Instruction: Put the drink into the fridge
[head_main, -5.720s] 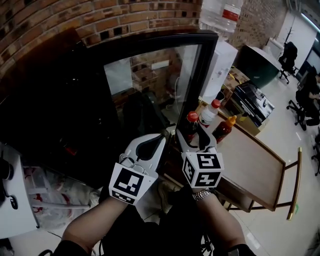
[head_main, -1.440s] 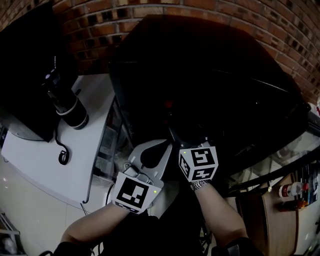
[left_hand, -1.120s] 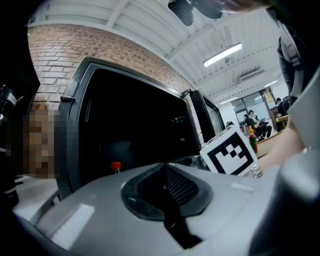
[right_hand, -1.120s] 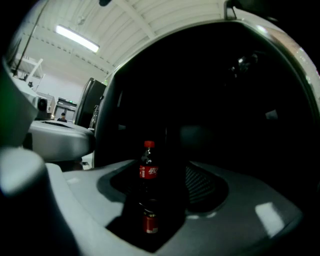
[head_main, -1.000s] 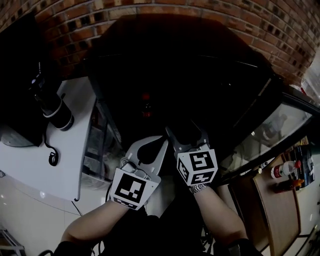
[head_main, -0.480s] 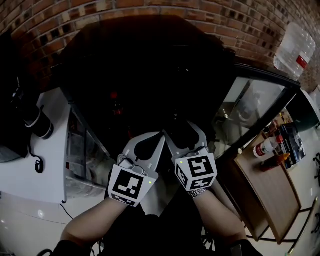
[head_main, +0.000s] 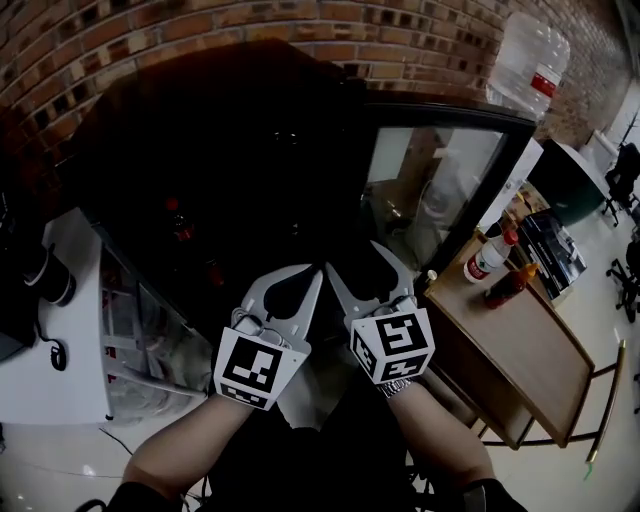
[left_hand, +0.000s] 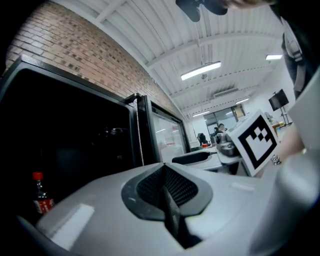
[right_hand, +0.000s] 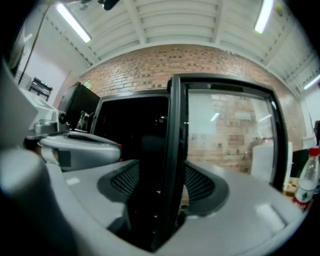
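right gripper (head_main: 365, 264) clasping dark drink (right_hand: 142, 175), left gripper (head_main: 312, 275) closed, fridge (head_main: 250, 150) open

A brick wall (head_main: 200, 30) runs along the back. A water jug (head_main: 530, 65) stands upturned on a white dispenser (head_main: 520, 170). At the table's (head_main: 520, 360) far corner stand 2 bottles just beside each other: a white bottle (head_main: 490, 258) with a red cap and a dark bottle (head_main: 508, 286) with an orange cap. At left, a white counter (head_main: 50, 390) carries a black cable (head_main: 52, 352).
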